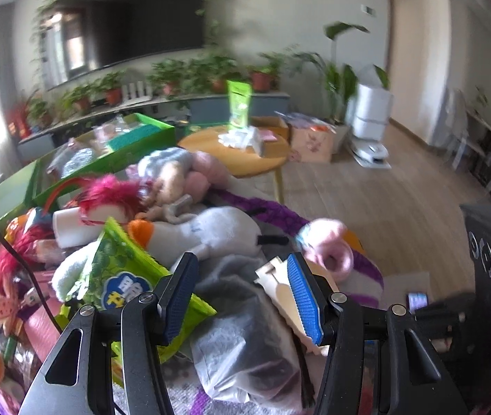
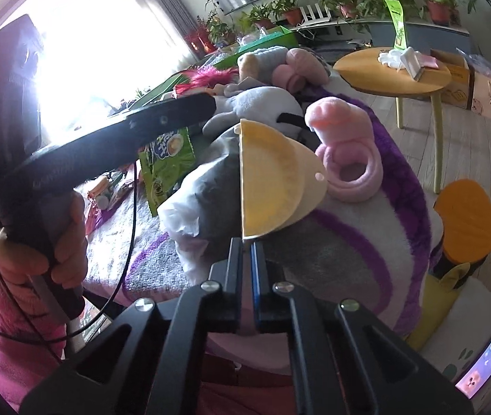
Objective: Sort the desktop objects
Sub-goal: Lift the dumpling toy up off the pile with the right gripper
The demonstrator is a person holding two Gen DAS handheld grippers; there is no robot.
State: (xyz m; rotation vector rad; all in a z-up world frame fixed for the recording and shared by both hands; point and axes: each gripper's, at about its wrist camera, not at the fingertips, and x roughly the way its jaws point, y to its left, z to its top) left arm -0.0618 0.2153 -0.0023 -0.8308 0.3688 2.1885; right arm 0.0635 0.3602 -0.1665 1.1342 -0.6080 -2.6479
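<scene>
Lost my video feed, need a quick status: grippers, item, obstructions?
Right gripper shut on yellow plastic plates. Left gripper open over bagged grey item. Plush toys and green snack bag crowd the pile.

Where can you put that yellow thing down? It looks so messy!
Bare blanket lies below the pink ring toy, beside the plastic bag. The round table is partly bare. The toy pile by the snack bag is crowded.

Green crinkly snack bag [image 1: 121, 276], lower left: bold blue-and-yellow characters, too blurred to read. Nothing else legible.
</scene>
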